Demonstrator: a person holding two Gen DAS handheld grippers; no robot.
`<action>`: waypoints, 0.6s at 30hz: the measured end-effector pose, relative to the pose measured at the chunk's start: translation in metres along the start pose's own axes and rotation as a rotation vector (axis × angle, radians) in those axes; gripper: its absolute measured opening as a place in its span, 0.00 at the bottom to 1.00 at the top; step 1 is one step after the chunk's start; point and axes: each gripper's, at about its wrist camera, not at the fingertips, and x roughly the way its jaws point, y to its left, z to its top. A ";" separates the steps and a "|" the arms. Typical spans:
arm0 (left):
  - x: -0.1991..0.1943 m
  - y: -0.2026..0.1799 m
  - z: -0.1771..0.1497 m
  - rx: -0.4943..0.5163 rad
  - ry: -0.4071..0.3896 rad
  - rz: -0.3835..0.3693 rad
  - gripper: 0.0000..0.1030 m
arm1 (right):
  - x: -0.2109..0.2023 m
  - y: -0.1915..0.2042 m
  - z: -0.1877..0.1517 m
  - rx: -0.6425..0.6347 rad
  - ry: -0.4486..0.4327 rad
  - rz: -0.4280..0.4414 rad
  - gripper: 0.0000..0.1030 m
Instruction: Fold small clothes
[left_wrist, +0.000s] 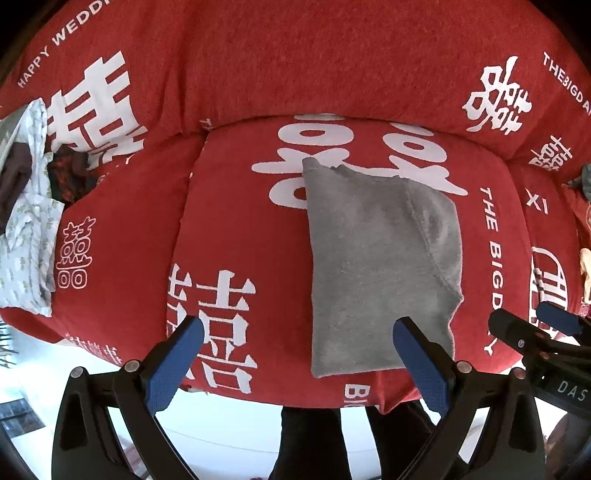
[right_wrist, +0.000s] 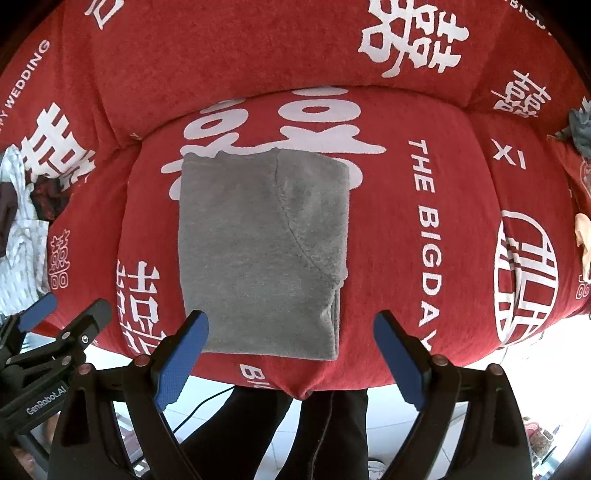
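Observation:
A small grey garment (left_wrist: 380, 266) lies folded into a flat rectangle on the red sofa seat cushion (left_wrist: 240, 229); it also shows in the right wrist view (right_wrist: 262, 251). My left gripper (left_wrist: 299, 332) is open and empty, held above the cushion's front edge just left of the garment's near end. My right gripper (right_wrist: 291, 325) is open and empty, held above the garment's near edge. Each gripper shows at the side of the other's view: the right one (left_wrist: 532, 325), the left one (right_wrist: 70, 306).
A pile of loose clothes, white floral and dark (left_wrist: 29, 221), lies on the sofa's left seat, also seen in the right wrist view (right_wrist: 22, 221). Grey and pale items (right_wrist: 581, 129) lie at the far right. The red backrest (left_wrist: 295, 66) rises behind. White floor (left_wrist: 221, 424) lies below the sofa front.

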 end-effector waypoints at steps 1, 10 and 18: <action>0.000 -0.001 0.000 0.002 -0.001 0.004 1.00 | 0.000 0.000 0.000 -0.002 -0.001 0.000 0.90; -0.001 -0.004 -0.001 0.003 0.003 0.002 1.00 | -0.005 -0.001 0.000 -0.009 -0.016 -0.015 0.90; 0.000 -0.005 -0.003 0.007 0.009 0.007 1.00 | -0.009 0.001 -0.001 -0.018 -0.030 -0.027 0.90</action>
